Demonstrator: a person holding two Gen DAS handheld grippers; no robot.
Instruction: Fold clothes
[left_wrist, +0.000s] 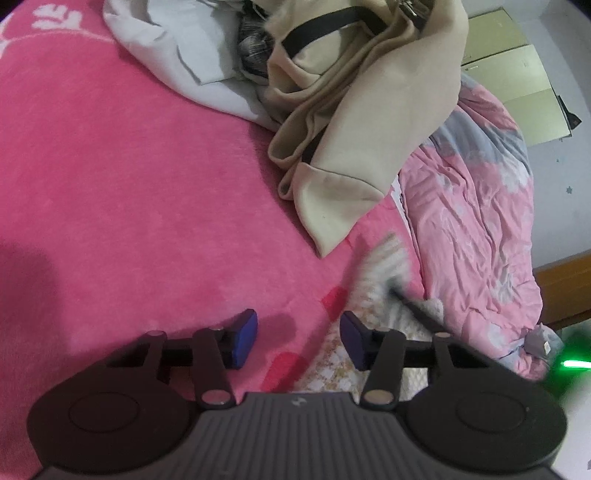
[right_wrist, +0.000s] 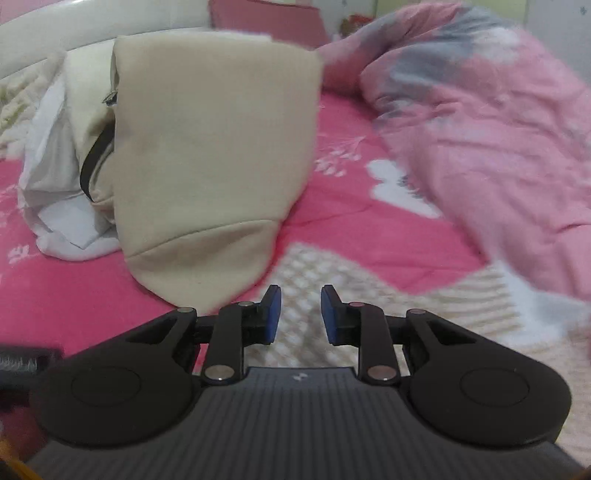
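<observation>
In the left wrist view, the left tool (left_wrist: 297, 341) hangs over the pink blanket (left_wrist: 129, 184) with its blue pads spread apart and nothing between them. Beneath its right pad, at about 5 o'clock in the frame, lies a cream patterned patch of the blanket. Farther out, toward 1 o'clock, a beige sweatshirt (left_wrist: 354, 122) lies heaped on the bed, one sleeve cuff trailing down toward the tool but clear of it. A black strap crosses the top of that heap. At 11 o'clock, beside and partly under the sweatshirt, sits a white garment (left_wrist: 177, 51). At 3 o'clock a pale pink flowered quilt (left_wrist: 480, 206) is bunched along the bed's edge.

In the right wrist view, the right tool (right_wrist: 301, 314) hovers over the cream patch with a narrow gap between its pads; they pinch nothing. Just beyond its left pad, at 11 o'clock, the beige sweatshirt (right_wrist: 214, 147) stands piled, its cuff nearest the tool. The white garment (right_wrist: 55, 177) lies at 9 o'clock against it. The quilt (right_wrist: 487, 140) fills 2 o'clock, blurred.
</observation>
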